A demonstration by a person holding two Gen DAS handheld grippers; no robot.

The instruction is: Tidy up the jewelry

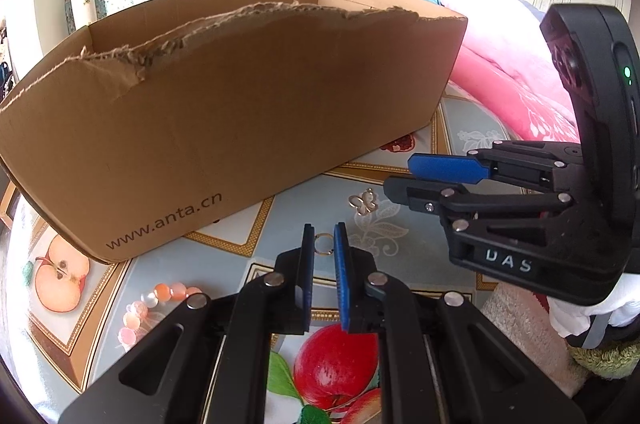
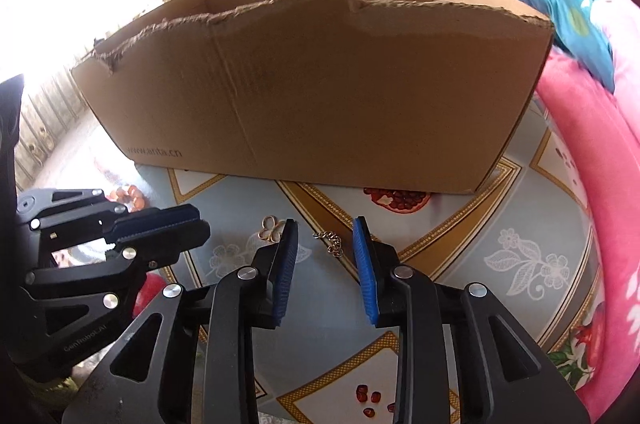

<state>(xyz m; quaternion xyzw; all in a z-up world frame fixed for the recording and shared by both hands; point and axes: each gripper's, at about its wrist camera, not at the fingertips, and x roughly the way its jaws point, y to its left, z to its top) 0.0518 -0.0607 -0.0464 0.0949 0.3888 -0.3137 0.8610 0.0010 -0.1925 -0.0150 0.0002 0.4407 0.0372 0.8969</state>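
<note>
- Left gripper (image 1: 324,238) has its blue pads nearly together around a small gold ring (image 1: 323,244) lying on the fruit-print tablecloth (image 1: 460,128); looks pinched or about to be, can't tell for sure.
- Right gripper (image 2: 324,228) is spread wide, holding nothing. A short silver chain (image 2: 332,243) lies between its tips, running from 10 toward 4 o'clock.
- Gold butterfly brooch (image 1: 363,202) sits just past the left tips at about 1 o'clock.
- Peach bead bracelet (image 1: 152,304) is off at 9 o'clock.
- Torn brown cardboard box (image 1: 240,112) stands at 12 o'clock, so I'd guess the ring goes up and forward; the left is clearly nearer it.
</note>
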